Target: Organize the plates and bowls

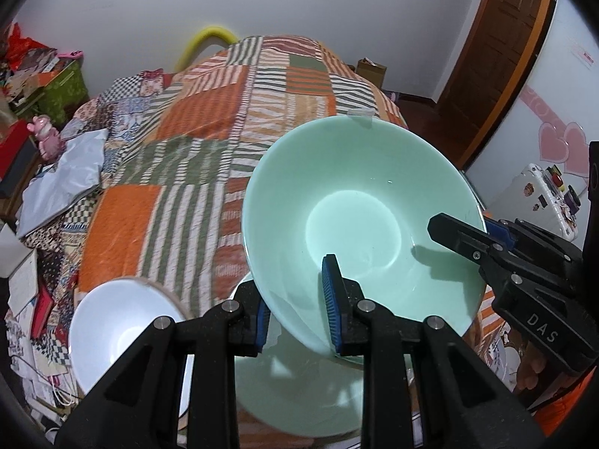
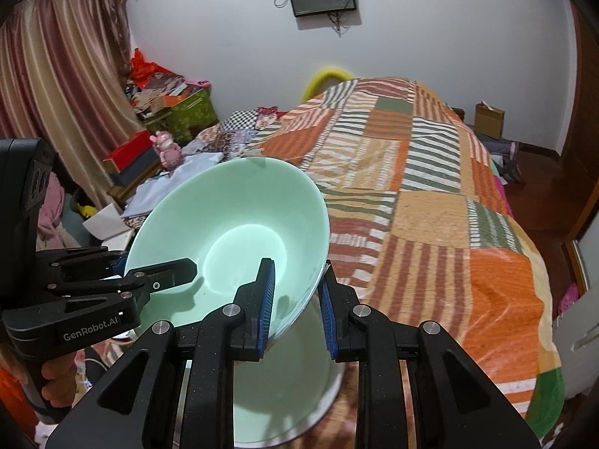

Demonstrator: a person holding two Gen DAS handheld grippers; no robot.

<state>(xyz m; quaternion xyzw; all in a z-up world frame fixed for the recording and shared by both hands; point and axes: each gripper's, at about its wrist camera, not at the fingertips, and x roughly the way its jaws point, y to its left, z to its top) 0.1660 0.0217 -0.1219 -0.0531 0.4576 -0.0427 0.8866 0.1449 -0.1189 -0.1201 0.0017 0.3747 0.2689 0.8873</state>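
Both grippers pinch one green bowl [image 1: 359,220] by its rim: the left gripper [image 1: 299,307] on its near edge, the right gripper [image 2: 295,310] on the opposite side. Tilted, it hangs above a green plate [image 1: 299,393]; a white bowl [image 1: 119,333] sits just beside, a patchwork bedspread [image 1: 194,142] beyond.

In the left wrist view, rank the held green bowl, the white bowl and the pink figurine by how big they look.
1. Green bowl, largest, though held close to the camera.
2. White bowl, clearly smaller in view, partly hidden by the gripper.
3. Pink figurine, smallest, but farthest away, so its true size is unsure.
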